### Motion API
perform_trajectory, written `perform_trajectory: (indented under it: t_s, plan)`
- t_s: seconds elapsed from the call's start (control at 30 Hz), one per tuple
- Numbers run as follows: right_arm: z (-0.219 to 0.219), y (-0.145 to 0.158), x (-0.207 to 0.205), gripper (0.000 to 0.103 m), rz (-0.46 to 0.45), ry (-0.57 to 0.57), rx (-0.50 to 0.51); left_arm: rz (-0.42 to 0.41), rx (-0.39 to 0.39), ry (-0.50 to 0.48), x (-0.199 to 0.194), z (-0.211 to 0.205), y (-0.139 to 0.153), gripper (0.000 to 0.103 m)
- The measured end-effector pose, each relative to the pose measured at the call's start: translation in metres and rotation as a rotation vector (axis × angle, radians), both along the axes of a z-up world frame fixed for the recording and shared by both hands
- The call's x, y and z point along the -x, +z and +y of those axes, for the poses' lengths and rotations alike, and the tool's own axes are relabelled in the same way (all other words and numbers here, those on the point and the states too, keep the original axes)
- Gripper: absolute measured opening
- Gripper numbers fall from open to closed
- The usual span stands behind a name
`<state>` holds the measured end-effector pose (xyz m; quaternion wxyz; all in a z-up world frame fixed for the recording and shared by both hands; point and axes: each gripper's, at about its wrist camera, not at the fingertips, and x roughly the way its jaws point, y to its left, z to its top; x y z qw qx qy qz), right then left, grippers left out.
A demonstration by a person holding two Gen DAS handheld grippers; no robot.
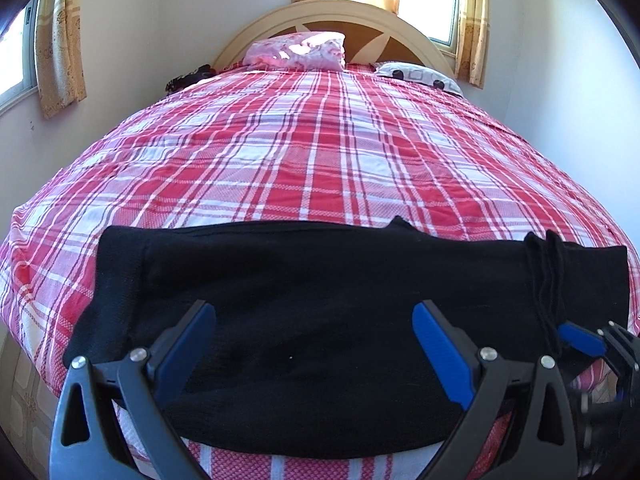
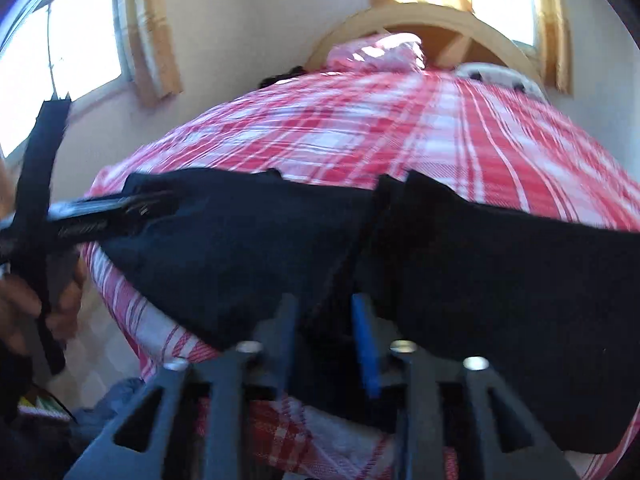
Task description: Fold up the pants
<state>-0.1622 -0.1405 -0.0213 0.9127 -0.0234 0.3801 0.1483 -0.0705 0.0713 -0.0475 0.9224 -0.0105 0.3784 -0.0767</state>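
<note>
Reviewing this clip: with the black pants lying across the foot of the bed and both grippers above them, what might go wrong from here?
1. The black pants overhang the near edge of the plaid bedspread; a tug toward the person could slide them off.
2. The drawstring lies loose near the right gripper; it may snag or be pinched alone.
3. The left gripper is open above the flat cloth, so closing there may catch only the top layer.

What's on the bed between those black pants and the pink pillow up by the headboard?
Nothing but bare red-and-white plaid bedcover. The left wrist view shows that stretch running clear from the black pants to the pink pillow.
</note>
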Motion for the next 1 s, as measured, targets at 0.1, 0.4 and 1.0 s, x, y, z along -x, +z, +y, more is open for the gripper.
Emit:
perform_trajectory:
  t_s: [0.1, 0.4, 1.0]
  plan:
    - [0.021, 0.006, 0.017, 0.07, 0.01, 0.131, 0.008, 0.007, 0.01, -0.008, -0.003, -0.001, -0.002, 0.101]
    - [-0.072, 0.044, -0.01, 0.062, -0.105, -0.127, -0.258, 0.002, 0.01, -0.078, -0.005, -0.023, -0.002, 0.101]
    - [-0.165, 0.066, 0.022, 0.06, -0.274, -0.36, -0.315, -0.075, 0.045, -0.241, -0.006, -0.074, 0.026, 0.101]
